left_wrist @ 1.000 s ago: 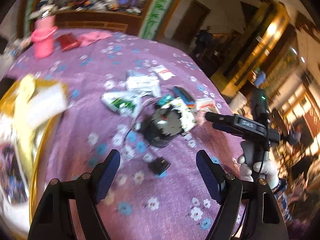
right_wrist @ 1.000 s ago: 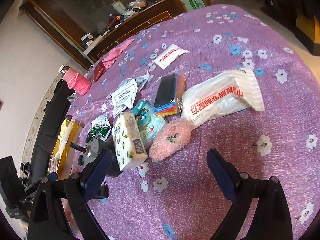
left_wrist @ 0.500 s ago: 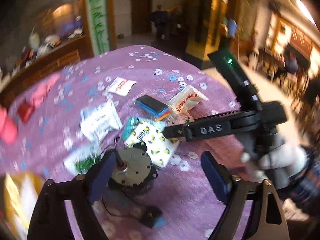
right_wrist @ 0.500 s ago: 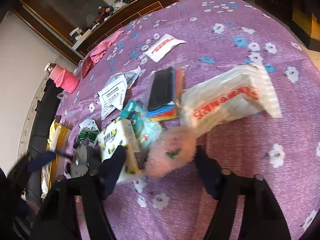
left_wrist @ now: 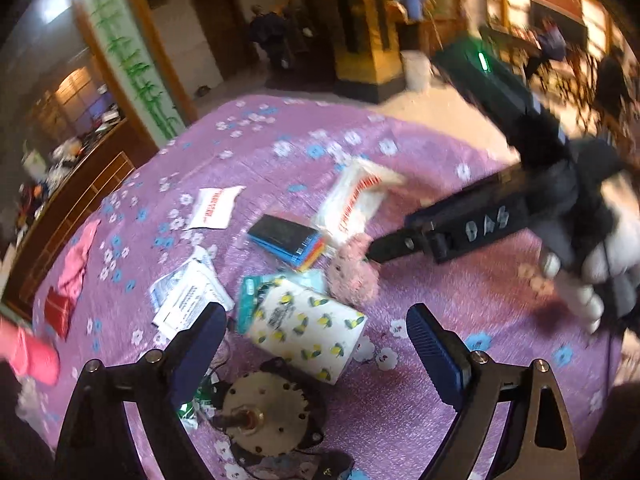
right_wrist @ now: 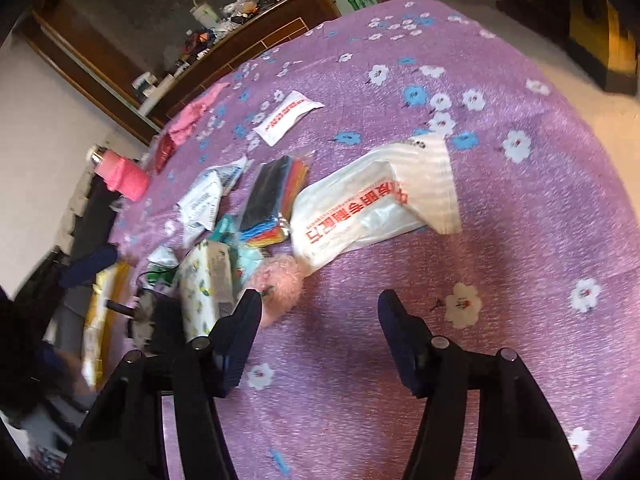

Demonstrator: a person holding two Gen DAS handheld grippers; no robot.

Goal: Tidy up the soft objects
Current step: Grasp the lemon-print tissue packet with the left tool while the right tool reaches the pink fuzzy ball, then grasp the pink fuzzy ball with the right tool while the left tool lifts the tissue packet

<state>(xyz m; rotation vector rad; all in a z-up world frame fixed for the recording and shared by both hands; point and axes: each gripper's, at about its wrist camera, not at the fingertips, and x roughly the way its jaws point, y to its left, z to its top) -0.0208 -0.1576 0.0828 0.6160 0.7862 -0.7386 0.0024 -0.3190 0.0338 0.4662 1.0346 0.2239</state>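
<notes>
A fluffy pink soft toy [left_wrist: 354,274] lies mid-table; it also shows in the right wrist view [right_wrist: 282,286], just ahead of my left finger there. A white tissue pack with lemon print [left_wrist: 308,330] lies beside it, seen too in the right wrist view [right_wrist: 206,290]. A white plastic bag with red letters [right_wrist: 372,210] and a stack of coloured cloths [left_wrist: 286,240] lie behind. My left gripper [left_wrist: 316,338] is open over the tissue pack. My right gripper [right_wrist: 320,320] is open, empty, close to the toy; its body [left_wrist: 460,228] shows in the left wrist view.
A round metal motor [left_wrist: 266,414] sits near my left gripper. White sachets [right_wrist: 286,116] and paper packets [left_wrist: 188,298] lie on the purple flowered cloth [right_wrist: 520,280]. A pink bottle [right_wrist: 120,174] and a pink cloth [left_wrist: 78,260] lie far left. A yellow tray [right_wrist: 100,316] is at the table edge.
My left gripper swung right, from the motor toward the tissue pack. My right gripper moved forward to the pink toy, which now lies by its left finger. Both stayed open.
</notes>
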